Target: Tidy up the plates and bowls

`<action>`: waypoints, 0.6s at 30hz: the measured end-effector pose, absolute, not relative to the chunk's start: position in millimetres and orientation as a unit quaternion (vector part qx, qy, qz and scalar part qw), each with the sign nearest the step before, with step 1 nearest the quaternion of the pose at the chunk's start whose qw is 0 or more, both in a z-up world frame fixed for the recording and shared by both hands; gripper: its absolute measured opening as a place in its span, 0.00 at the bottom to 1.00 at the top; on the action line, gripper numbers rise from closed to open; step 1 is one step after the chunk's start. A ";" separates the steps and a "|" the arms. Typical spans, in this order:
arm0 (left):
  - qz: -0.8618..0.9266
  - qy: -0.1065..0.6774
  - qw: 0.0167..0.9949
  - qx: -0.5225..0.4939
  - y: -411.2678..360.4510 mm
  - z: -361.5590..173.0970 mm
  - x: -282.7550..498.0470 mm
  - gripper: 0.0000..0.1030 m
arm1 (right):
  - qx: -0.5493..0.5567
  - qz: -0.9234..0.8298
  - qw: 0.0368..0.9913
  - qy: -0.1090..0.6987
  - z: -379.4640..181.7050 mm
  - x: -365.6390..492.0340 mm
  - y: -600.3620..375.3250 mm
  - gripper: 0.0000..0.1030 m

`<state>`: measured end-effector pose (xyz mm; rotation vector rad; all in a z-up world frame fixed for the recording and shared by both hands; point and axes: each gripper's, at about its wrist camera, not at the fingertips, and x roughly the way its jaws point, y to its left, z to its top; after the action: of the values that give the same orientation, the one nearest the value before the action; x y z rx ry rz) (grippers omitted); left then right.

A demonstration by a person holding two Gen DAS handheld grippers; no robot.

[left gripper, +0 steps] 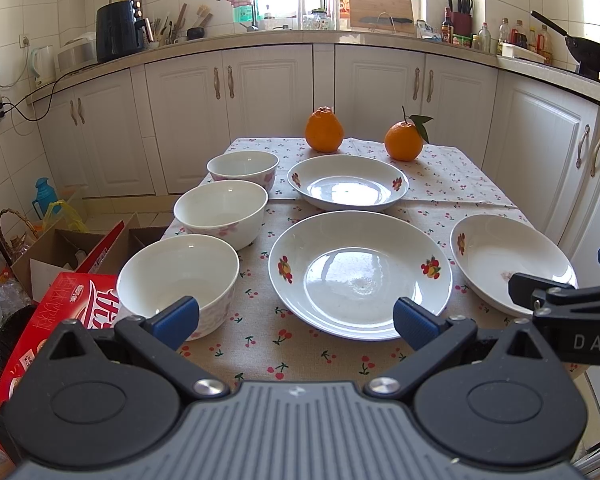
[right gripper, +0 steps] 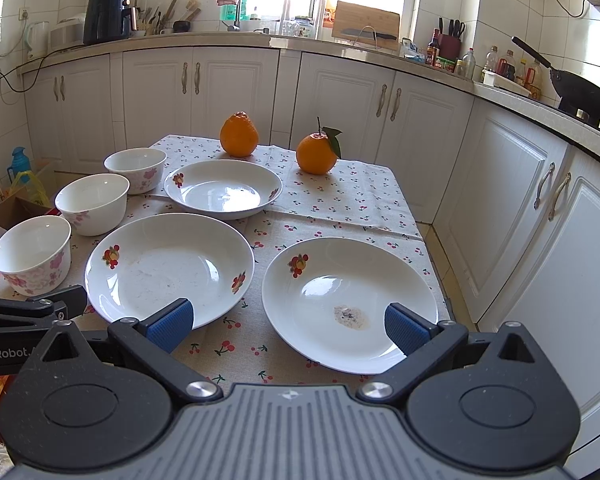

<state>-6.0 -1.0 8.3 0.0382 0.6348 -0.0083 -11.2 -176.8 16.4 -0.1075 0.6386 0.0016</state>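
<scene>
Left gripper, right gripper: jaws wide, empty. Three bowls, three plates unstacked; all sorting left.

three plates, three bowls, two oranges

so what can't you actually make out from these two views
- Near edge of the table: both views, hidden by each gripper's own body.
- Near rim of the right plate: left wrist view, covered by the right gripper.
- Left side of the nearest bowl: right wrist view, partly behind the left gripper.
- Bottle labels on the counter: too small to read.
- Wok: cut off by the left view's edge.
</scene>
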 end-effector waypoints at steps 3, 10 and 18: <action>-0.004 0.312 0.950 0.019 -0.9 8.2 -6.0 0.99 | -0.053 0.001 0.948 0.314 16.8 -10.6 -177.1 1.00; -0.004 0.312 0.950 0.020 -1.5 7.1 -5.9 0.99 | -0.054 0.001 0.948 0.313 16.7 -10.6 -177.4 1.00; -0.013 0.307 0.951 0.030 -4.3 7.6 -4.6 0.99 | -0.057 0.005 0.949 0.309 16.7 -10.5 -179.9 1.00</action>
<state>-4.6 -4.3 7.6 0.0607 0.6251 -0.0258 -10.5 -179.9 16.7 -0.1150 0.6292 0.0111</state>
